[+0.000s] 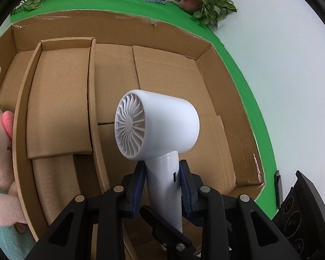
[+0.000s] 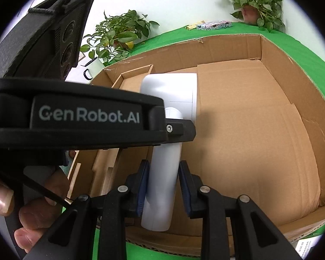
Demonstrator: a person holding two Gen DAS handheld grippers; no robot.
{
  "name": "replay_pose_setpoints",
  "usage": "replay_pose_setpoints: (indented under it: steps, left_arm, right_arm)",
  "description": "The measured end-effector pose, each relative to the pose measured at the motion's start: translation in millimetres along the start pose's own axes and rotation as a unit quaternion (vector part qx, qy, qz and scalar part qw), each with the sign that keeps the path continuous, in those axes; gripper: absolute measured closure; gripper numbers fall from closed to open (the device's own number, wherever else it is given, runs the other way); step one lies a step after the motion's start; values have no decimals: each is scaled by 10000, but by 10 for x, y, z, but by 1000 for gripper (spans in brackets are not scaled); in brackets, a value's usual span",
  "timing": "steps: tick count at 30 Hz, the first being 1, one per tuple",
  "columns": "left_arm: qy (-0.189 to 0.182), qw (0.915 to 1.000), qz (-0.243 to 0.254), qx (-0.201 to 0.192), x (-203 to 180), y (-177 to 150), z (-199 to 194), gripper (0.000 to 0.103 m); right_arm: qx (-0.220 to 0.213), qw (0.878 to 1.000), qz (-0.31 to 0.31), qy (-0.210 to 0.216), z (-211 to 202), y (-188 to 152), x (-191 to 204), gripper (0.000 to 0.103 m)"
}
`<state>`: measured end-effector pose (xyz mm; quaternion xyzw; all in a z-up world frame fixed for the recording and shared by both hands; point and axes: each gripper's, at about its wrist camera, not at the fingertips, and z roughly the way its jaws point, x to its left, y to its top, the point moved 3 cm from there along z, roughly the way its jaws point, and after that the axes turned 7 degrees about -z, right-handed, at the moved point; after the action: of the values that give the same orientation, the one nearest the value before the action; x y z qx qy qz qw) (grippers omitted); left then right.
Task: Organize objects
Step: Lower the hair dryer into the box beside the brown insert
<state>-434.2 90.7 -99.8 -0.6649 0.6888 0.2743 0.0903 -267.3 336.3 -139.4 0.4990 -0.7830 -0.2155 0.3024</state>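
A green cloth (image 1: 244,69) covered the table, with potted plants (image 2: 257,2) against the white wall behind and a big open cardboard box (image 1: 184,34) taking up most of the surface. Inside it a smaller cardboard tray (image 1: 60,99) sat to one side, and a pink plush toy (image 1: 0,151) leaned at the box's outer edge.

The white hair dryer (image 1: 162,121) hung above the box floor, head up, grille turned sideways. The left gripper (image 1: 162,173) was clamped on the handle just under the barrel, pads pressed on both sides. The right gripper (image 2: 162,179) sat lower on the same handle; its left pad touched the plastic, but a sliver of gap showed on the other side, so I couldn't tell whether it gripped.

It looked like hard, smooth plastic, rigid and probably light but top-heavy, so it would likely swing if pinched low. The handle near the barrel seemed the sensible spot, since the glossy round head would likely slip.
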Motion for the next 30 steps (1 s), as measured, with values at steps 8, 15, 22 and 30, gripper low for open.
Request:
replay_pose_setpoints:
  steps: [8, 15, 22, 30]
  left_arm:
    - [-73, 9991, 216, -344, -20, -61, -368, 74]
    - [456, 9955, 342, -752, 190, -277, -712, 74]
    - [1039, 9894, 818, -598, 293, -579, -587, 75]
    - [1390, 9857, 859, -406, 331, -643, -597, 76]
  right_arm:
    - [279, 9995, 13, -134, 76, 7, 24, 77]
    - [536, 9985, -77, -121, 122, 11, 86, 75]
    - [822, 9965, -145, 24, 177, 113, 83, 77]
    - [1044, 9941, -203, 218, 217, 80, 203, 76]
